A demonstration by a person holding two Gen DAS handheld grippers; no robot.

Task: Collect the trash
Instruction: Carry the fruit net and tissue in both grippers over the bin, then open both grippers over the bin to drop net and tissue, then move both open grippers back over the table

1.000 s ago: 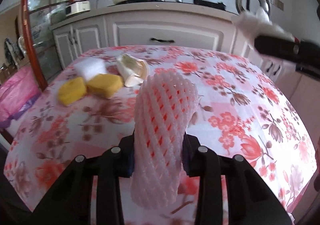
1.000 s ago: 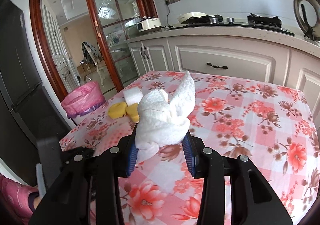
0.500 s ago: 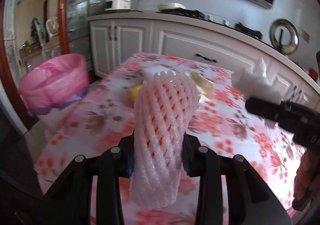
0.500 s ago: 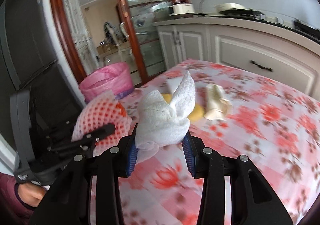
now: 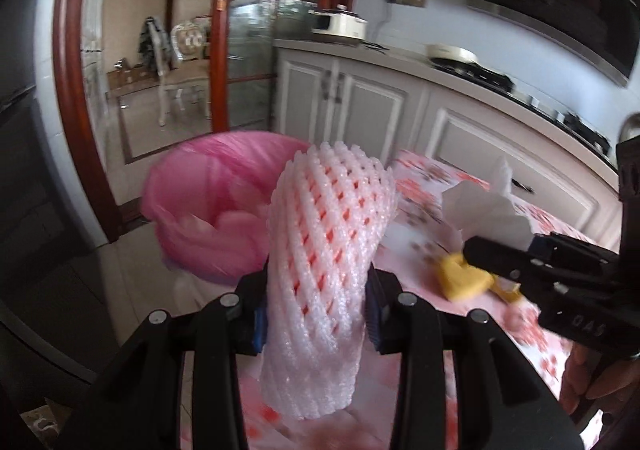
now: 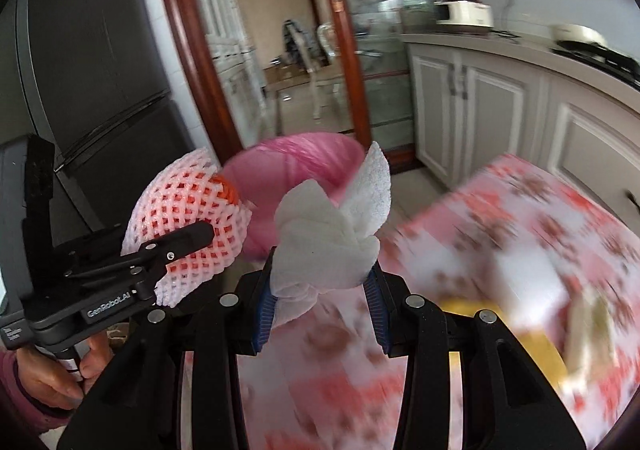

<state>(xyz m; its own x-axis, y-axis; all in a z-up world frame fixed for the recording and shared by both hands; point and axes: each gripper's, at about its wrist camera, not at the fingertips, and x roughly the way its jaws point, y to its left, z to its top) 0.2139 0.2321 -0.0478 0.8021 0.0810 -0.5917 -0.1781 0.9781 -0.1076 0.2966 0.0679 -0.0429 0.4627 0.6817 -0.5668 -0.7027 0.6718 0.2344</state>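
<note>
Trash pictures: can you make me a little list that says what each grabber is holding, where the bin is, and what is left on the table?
left gripper: shut on the foam fruit net
right gripper: shut on the crumpled white tissue
bin: pink-bagged trash bin on the floor beside the table, beyond both grippers
table: floral tablecloth
left on the table: yellow sponge; other pieces too blurred to name
trash dropped yet: no, both pieces are in the grippers
</note>
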